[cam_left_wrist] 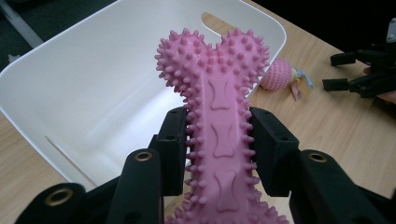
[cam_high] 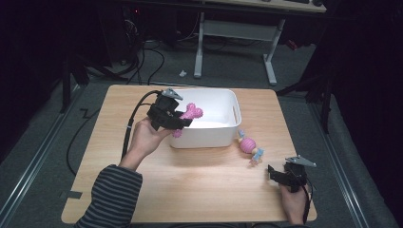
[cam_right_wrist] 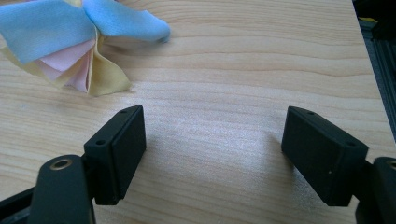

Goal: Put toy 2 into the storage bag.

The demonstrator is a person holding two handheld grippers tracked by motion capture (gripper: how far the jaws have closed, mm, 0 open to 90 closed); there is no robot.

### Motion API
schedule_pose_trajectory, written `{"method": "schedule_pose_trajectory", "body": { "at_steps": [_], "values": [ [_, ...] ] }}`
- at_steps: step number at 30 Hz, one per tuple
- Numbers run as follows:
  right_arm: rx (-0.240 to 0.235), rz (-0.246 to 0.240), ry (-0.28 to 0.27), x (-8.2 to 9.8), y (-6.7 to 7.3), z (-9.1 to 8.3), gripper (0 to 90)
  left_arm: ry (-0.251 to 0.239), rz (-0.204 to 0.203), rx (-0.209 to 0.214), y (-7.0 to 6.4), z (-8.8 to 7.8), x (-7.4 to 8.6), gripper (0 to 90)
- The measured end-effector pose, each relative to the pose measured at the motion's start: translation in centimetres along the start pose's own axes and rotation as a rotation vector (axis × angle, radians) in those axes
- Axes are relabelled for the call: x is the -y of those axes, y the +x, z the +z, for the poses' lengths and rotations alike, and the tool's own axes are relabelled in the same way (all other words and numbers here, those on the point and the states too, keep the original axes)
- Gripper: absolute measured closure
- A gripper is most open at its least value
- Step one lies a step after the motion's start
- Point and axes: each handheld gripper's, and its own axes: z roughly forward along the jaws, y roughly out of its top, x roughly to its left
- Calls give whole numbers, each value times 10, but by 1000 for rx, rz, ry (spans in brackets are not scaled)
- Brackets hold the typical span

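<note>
1. In the left gripper view, the left gripper (cam_left_wrist: 218, 154) pinches the pink spiky bone toy (cam_left_wrist: 217, 116) at its middle.
2. The high view shows the toy above the front-left corner of the white bin (cam_high: 223, 135).
3. The right gripper (cam_right_wrist: 212, 154) rests near the table's (cam_high: 199, 183) front-right corner, jaws spread, next to cloth strips (cam_right_wrist: 79, 42).

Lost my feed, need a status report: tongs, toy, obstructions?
Left tongs shut on pink bone toy, above white bin. Right tongs open, resting on table. Nothing blocking.

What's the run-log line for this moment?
left gripper: shut on pink spiky bone toy, over white bin | right gripper: open, on table | ball toy: beside bin
</note>
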Motion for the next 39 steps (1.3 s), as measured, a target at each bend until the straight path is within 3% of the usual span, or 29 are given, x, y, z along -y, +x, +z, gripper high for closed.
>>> {"method": "schedule_pose_trajectory", "body": {
  "at_steps": [7, 18, 24, 27, 39],
  "values": [
    [0, 0, 0, 0, 0, 0, 221, -16, -9, -9, 7, 7, -6, 591],
    [-1, -1, 0, 0, 0, 0, 221, 3, 3, -46, 12, 24, -14, 590],
    [-1, -1, 0, 0, 0, 0, 220, -1, -10, -39, 16, 33, -17, 590],
    [-1, -1, 0, 0, 0, 0, 221, -8, 1, -63, 16, 35, -18, 588],
    [-1, -1, 0, 0, 0, 0, 220, -2, -27, -57, 20, 56, -20, 589]
  ]
}}
